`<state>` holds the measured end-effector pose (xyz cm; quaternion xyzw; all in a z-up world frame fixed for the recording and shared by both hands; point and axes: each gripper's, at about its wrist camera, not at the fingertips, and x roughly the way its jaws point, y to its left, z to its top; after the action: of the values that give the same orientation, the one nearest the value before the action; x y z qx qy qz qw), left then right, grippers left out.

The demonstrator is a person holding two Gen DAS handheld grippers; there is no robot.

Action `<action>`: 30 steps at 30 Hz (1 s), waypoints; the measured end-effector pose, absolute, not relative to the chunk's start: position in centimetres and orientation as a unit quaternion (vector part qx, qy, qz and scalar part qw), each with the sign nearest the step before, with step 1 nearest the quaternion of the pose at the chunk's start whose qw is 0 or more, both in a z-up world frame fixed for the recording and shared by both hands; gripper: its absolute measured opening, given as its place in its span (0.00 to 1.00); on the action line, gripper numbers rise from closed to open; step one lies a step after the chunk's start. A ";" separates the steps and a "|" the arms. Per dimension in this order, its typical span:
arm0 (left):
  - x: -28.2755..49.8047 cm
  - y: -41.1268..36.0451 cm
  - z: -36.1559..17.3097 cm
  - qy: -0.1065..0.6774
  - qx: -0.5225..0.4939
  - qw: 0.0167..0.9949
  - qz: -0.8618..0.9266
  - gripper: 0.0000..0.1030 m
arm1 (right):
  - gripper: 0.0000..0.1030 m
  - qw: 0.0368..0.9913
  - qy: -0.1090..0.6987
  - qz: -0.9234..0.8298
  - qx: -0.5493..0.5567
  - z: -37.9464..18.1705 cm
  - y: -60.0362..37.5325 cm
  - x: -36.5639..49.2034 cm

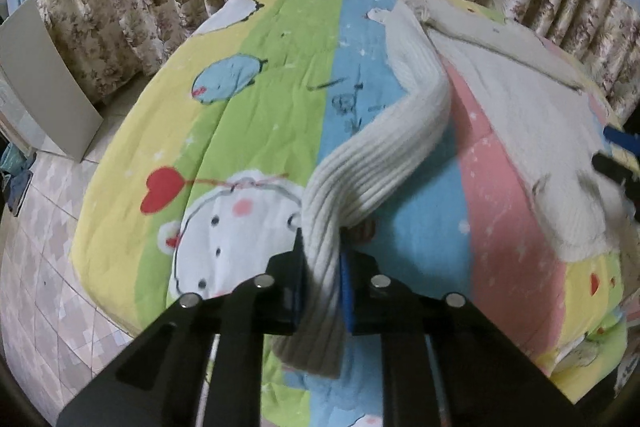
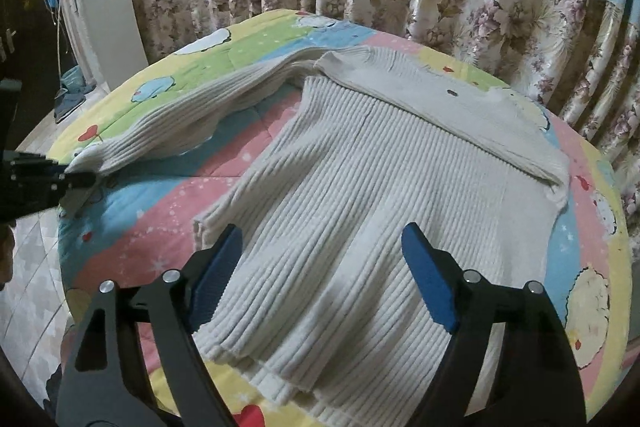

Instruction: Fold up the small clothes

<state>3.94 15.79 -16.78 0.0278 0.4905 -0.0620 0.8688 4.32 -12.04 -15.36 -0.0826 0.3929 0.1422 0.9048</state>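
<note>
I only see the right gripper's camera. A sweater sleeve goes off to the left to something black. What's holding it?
Observer: The left gripper is shut on the cuff end of the white ribbed knit sweater's sleeve.
Operator: Is the end sticking out?
Observer: Yes, the cuff hangs out behind the pads, towards the camera.
Operator: What picture is under it?
Observer: A white cartoon animal with pink cheeks on the striped pastel quilt, beside a red heart balloon.
</note>
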 end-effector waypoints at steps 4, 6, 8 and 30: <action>5.8 14.6 -15.5 0.493 -0.027 0.865 -0.093 0.14 | 0.73 0.903 0.397 0.147 -0.070 -15.6 -12.4 4.9; 6.8 13.4 -14.9 0.491 -0.054 0.862 -0.117 0.14 | 0.71 0.903 0.400 0.147 -0.064 -15.8 -12.8 5.4; 7.7 11.6 -13.8 0.482 -0.079 0.859 -0.152 0.14 | 0.71 0.902 0.401 0.146 -0.058 -15.9 -13.2 5.9; 15.1 -14.8 -16.1 0.524 -0.058 0.802 -0.281 0.26 | 0.71 0.909 0.414 -0.004 0.048 -17.6 -32.7 7.4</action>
<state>15.14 -14.83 -16.07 -0.0582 0.5238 -0.2813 0.8019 7.37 -32.67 -17.61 0.0480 0.4142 -0.0045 0.9089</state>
